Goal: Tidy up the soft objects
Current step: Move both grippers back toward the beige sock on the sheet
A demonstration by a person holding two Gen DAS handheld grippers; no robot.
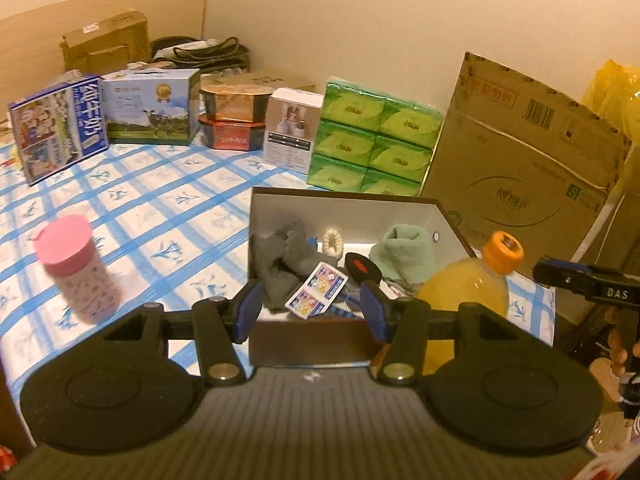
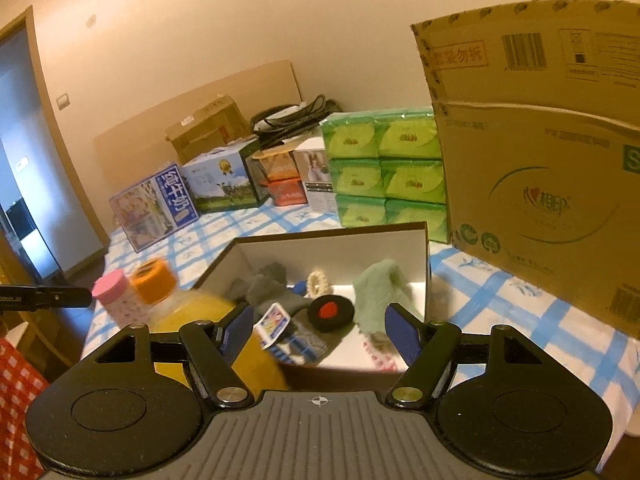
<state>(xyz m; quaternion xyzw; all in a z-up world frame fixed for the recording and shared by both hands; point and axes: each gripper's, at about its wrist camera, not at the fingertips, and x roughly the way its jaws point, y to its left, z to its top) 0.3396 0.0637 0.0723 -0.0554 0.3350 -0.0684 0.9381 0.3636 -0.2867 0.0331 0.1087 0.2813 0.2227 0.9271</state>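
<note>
the left gripper (image 1: 310,308) hangs over the near wall of the open box (image 1: 344,210), jaws parted about halfway with nothing clamped between them. the right gripper (image 2: 320,330) stands wider open, also empty. inside the box lie the soft things – a grey cloth (image 1: 280,258), a pale green cloth (image 1: 404,252), a cream scrunchie (image 1: 333,242), a black-and-red round piece (image 2: 331,312) – plus a printed card (image 1: 318,290). the box floor nearest the cameras is hidden behind the fingers. a juice bottle (image 1: 468,284) stands beside the box, its base cut off; the pink-lidded cup (image 1: 76,268) is blurred.
</note>
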